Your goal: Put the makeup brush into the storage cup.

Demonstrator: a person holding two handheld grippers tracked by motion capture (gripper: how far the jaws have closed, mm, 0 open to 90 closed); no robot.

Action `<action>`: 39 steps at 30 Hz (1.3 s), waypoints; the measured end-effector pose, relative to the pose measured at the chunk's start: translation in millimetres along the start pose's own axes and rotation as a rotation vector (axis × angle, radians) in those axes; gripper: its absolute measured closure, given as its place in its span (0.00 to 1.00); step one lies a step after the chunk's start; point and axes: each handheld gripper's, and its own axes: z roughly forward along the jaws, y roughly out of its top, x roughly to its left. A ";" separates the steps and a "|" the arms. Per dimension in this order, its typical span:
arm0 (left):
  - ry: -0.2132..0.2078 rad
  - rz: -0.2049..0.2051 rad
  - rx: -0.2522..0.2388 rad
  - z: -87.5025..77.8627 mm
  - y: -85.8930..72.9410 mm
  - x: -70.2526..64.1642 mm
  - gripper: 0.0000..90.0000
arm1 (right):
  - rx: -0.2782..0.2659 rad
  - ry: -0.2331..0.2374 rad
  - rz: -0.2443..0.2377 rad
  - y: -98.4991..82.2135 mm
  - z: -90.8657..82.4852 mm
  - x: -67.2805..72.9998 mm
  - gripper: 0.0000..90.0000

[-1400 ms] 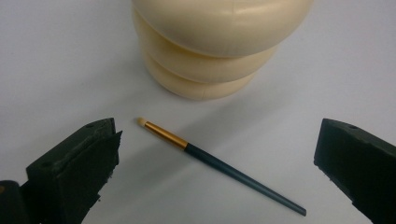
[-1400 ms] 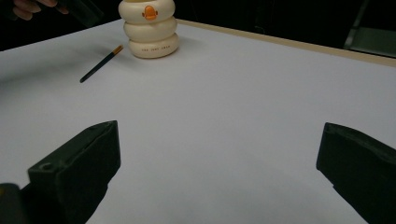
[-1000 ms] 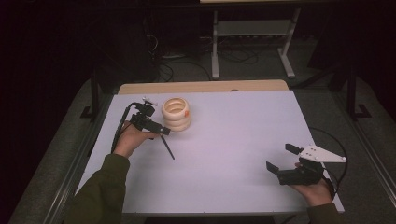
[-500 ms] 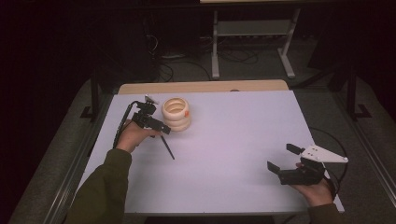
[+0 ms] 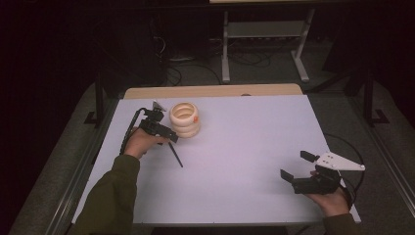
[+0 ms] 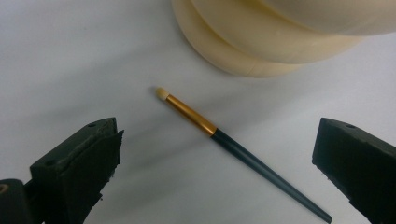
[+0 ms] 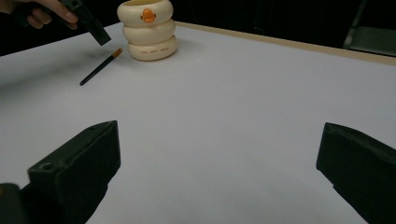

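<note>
Left gripper (image 5: 165, 138) was held above the makeup brush (image 6: 233, 144), jaws spread wide, nothing gripped. Brush lay flat on the white table (image 5: 254, 127), tip just beside the cream ringed holder (image 5: 184, 119), not touching. Right gripper (image 5: 297, 166) was parked well apart, jaws wide, empty.

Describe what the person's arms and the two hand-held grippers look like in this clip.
The left hand-held gripper and the right hand-held gripper are black, each with two blocky jaws. A grey three-cornered plate tops the right one. A black cable trails from the left one. The left arm wears an olive-green sleeve.
</note>
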 end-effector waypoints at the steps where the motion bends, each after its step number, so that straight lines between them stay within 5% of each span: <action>1: -0.003 -0.008 0.004 0.2 -0.1 0.2 0.01 | -0.001 0.000 0.000 0.0 0.0 0.0 0.00; 22: -0.028 -0.077 0.063 4.7 2.0 1.4 0.40 | 0.001 0.000 0.000 -0.1 0.1 0.1 0.00; 39: -0.012 -0.072 0.084 9.5 2.7 -4.4 0.52 | 0.000 0.000 0.001 -0.1 -0.1 0.0 0.00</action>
